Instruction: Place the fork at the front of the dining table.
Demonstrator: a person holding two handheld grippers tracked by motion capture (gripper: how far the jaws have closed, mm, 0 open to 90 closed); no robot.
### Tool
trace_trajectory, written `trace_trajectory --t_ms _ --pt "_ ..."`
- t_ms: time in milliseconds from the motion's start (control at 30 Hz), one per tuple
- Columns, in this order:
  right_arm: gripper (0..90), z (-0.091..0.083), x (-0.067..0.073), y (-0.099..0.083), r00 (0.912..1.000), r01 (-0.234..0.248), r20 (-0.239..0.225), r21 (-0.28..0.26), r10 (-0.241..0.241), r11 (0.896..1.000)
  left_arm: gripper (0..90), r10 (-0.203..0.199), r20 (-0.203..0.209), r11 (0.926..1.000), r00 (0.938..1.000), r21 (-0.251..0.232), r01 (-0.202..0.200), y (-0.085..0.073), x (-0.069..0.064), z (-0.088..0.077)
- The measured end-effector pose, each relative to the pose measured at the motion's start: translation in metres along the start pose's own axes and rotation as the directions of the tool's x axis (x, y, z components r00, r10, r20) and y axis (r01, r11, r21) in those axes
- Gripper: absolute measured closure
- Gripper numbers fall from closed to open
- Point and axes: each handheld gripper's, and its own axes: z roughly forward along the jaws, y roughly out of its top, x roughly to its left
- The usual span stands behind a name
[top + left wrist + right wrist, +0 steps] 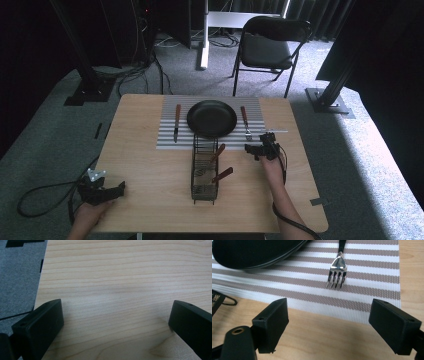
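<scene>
Inspecting: a wooden bench laid out for a place setting.
Right gripper: the right gripper hovers near the bench's right edge, just off the near right corner of the striped placemat; its jaws stand wide apart with nothing between them.
Fork: the fork lies on the placemat's right part, beside the black plate, tines toward the person; in the right gripper view the fork sits just ahead of the spread jaws, untouched.
Left gripper: the left gripper rests at the bench's near left corner, jaws spread wide over bare wood, holding nothing.
Knife: a wood-handled knife lies on the placemat's left part, beside the plate.
Wire caddy: a black wire caddy stands mid-bench, touching the placemat's near edge, with two wood-handled utensils inside.
</scene>
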Motion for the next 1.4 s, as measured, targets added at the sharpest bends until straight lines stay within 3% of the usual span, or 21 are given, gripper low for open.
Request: trace_trajectory --t_ms 500,667,1167,1400 --pt "15.1 -0.019 -0.007 -0.033 0.9997 -0.009 0.021 -0.028 0.009 1.0 0.0 0.0 0.0 1.0 1.0 0.0 0.0 0.0 0.0 0.0" --pt "14.2 -0.027 -0.012 -0.044 0.9996 -0.007 0.028 -0.064 0.009 0.998 0.0 0.0 0.0 1.0 1.0 0.0 0.0 0.0 0.0 0.0" --pt "12.6 -0.051 -0.031 -0.078 0.9915 0.022 0.13 -0.119 -0.007 0.993 0.0 0.0 0.0 1.0 1.0 0.0 0.0 0.0 0.0 0.0" --pt "12.2 -0.059 -0.035 -0.091 0.9871 0.046 0.157 -0.101 -0.03 0.994 0.0 0.0 0.0 1.0 1.0 0.0 0.0 0.0 0.0 0.0"
